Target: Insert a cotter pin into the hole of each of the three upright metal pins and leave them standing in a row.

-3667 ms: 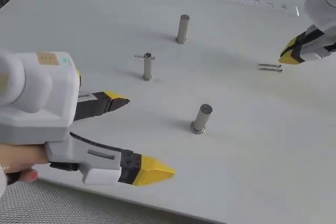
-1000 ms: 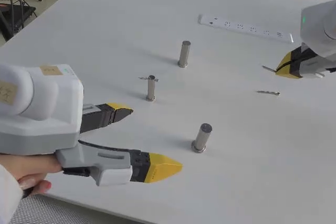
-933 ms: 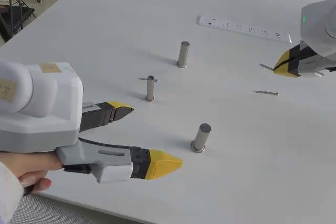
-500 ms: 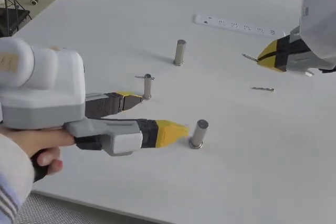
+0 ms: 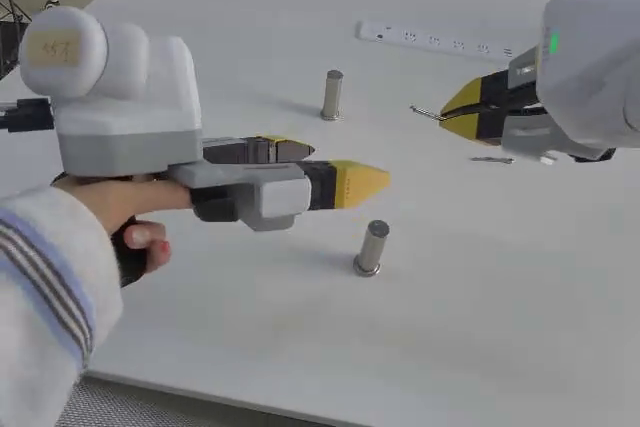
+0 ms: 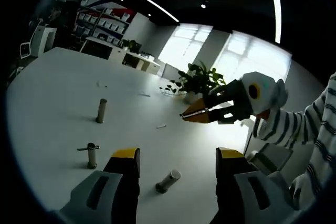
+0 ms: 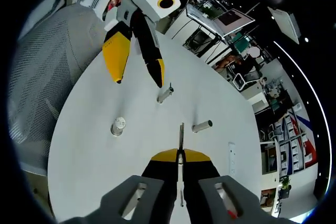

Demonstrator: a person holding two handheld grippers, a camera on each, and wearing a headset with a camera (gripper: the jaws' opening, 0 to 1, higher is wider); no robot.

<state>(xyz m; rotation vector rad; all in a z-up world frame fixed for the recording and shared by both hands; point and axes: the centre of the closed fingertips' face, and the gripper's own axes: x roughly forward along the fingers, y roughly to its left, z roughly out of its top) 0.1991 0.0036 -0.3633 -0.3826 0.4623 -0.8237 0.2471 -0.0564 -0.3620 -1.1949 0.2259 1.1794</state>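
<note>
One of three insertions is judged done. In the left gripper view the middle metal pin (image 6: 92, 156) is seen upright with a thin wire cotter pin (image 6: 85, 148) passed crosswise through it just under its top. The far metal pin (image 5: 332, 95) and the near metal pin (image 5: 371, 247) stand upright with nothing fitted, so two insertions are left. All three are plain, smooth, dull-grey steel cylinders with a slightly wider foot, set well apart in a loose line running from near to far.

A second cotter pin (image 7: 181, 137), a slim straight piece of bright wire, is pinched between the closed jaws of the right gripper (image 5: 458, 114), with most of its length projecting past the yellow tips. It is held above the table, to the right of the far metal pin. A third cotter pin (image 5: 490, 159) lies flat on the table just near of that gripper.

The left gripper (image 5: 348, 165) is held with its jaws spread wide and nothing between them, above the space between the middle and near metal pins.

The table (image 5: 200, 27) is matte white and smooth. A flat white power strip (image 5: 440, 42) lies at its far side.
</note>
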